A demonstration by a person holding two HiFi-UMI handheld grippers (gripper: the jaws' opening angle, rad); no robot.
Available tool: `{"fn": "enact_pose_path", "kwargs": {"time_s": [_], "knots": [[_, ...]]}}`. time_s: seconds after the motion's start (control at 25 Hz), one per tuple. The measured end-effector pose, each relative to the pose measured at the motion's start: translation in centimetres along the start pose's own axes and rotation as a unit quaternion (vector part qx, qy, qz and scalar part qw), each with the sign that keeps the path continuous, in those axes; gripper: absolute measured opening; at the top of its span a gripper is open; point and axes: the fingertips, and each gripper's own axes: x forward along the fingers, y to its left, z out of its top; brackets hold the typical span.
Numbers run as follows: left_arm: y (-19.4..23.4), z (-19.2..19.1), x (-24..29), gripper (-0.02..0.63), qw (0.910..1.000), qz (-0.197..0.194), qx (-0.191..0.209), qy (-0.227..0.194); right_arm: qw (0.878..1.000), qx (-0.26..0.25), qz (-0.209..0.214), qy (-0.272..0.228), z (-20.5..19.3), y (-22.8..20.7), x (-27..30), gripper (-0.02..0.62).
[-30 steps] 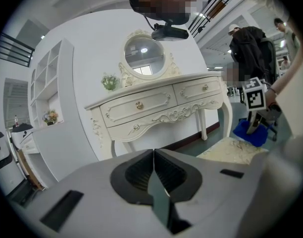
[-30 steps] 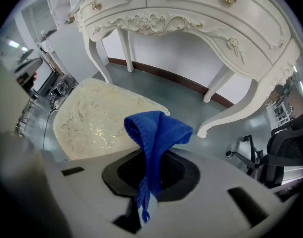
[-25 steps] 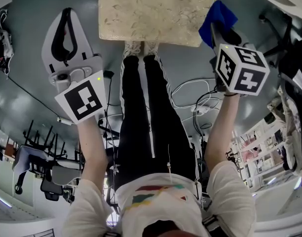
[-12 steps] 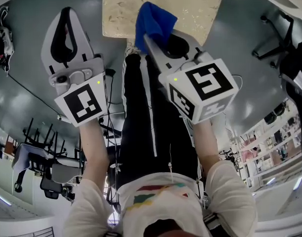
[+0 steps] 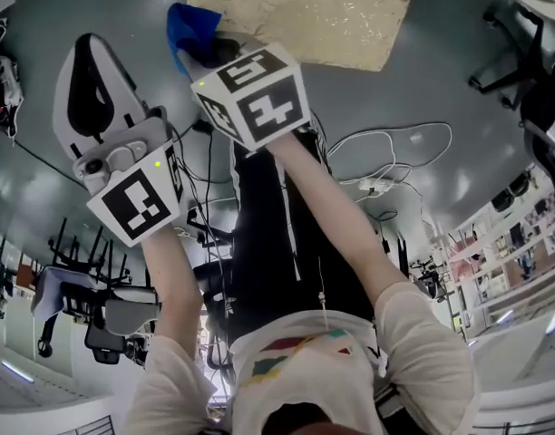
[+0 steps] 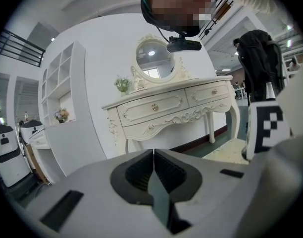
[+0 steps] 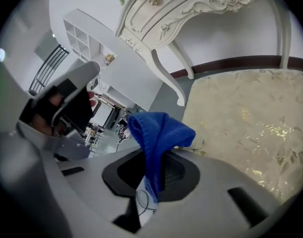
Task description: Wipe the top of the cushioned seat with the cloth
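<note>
Head view: the right gripper reaches across the person's body, and its fingers are clamped on a bright blue knitted cloth that bunches out past the fingertips. The cloth sits at the near left corner of the pale cream cushioned seat with a faint leaf pattern; whether it presses on the fabric cannot be told from here. In the right gripper view, the right gripper shows the cloth pinched between the two black pads and rising above them in a folded hump, a thin loose thread trailing down below the fingers. The cushioned seat spreads ahead of and to the right of the fingertips, and a carved white dressing table stands beyond it. The left gripper is held to the left of the right one, apart from the seat. In the left gripper view its fingers are pressed together with nothing between them, and past the fingertips stands the same dressing table with its oval mirror.
</note>
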Motion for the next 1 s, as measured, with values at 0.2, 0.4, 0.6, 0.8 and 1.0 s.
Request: {"fn": "enact_pose_path", "kwargs": {"time_s": [0.2,0.4,0.6,0.8,1.0], "knots": [[-0.3,-0.4,-0.2,0.009,1.0,-0.005,-0.002,-0.003,1.0,-0.006,-0.021,0.008,-0.3,-0.5,3.1,0.037],[-0.2,-0.6,0.2,0.009,1.0,-0.009,0.001,-0.004,0.999,-0.02,-0.037,0.024,-0.5,-1.0,3.9,0.037],[-0.1,0.1,0.4,0.009,0.9999,-0.001,0.001,-0.015,0.998,-0.029,-0.048,0.027,-0.5,-1.6,2.7,0.035],[-1.2,0.9,0.9,0.009,0.9997,-0.013,0.004,-0.019,0.998,-0.019,-0.062,0.017,-1.2,-3.0,0.5,0.037],[-2.6,1.8,1.5,0.009,0.9988,-0.039,0.017,-0.026,0.995,-0.023,-0.094,0.017,-2.2,-5.1,-2.5,0.035]]}}
